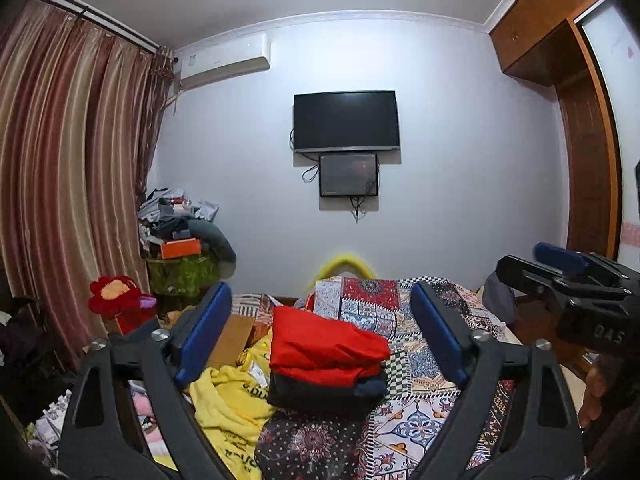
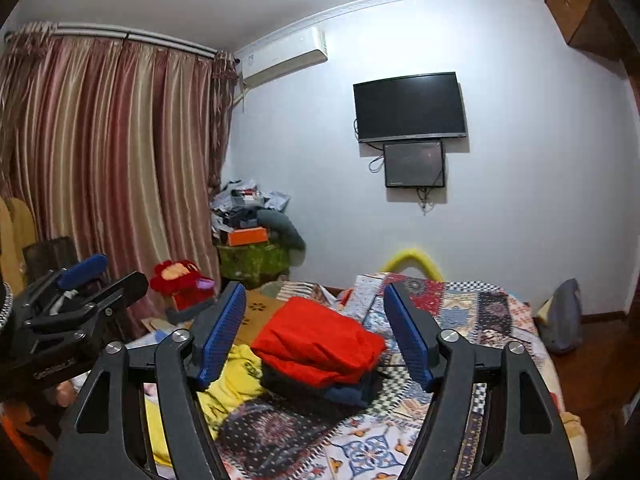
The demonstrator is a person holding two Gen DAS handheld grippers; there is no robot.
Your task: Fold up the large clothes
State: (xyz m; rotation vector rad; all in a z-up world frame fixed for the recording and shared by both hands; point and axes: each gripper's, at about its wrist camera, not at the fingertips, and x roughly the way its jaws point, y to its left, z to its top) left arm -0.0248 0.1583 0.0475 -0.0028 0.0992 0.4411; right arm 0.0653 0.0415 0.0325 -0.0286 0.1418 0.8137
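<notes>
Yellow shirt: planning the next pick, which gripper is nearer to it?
Left, probably. The left gripper hovers with the yellow shirt under its left finger; the right gripper sits farther right of it.

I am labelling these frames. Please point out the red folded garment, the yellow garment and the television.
red folded garment (image 1: 324, 344): left wrist view, top surface.
yellow garment (image 1: 228, 404): left wrist view, crumpled middle.
television (image 2: 410, 106): right wrist view, dark screen.

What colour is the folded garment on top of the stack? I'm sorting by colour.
Bright red, lying on darker folded clothes; clearest in the left wrist view.
</notes>
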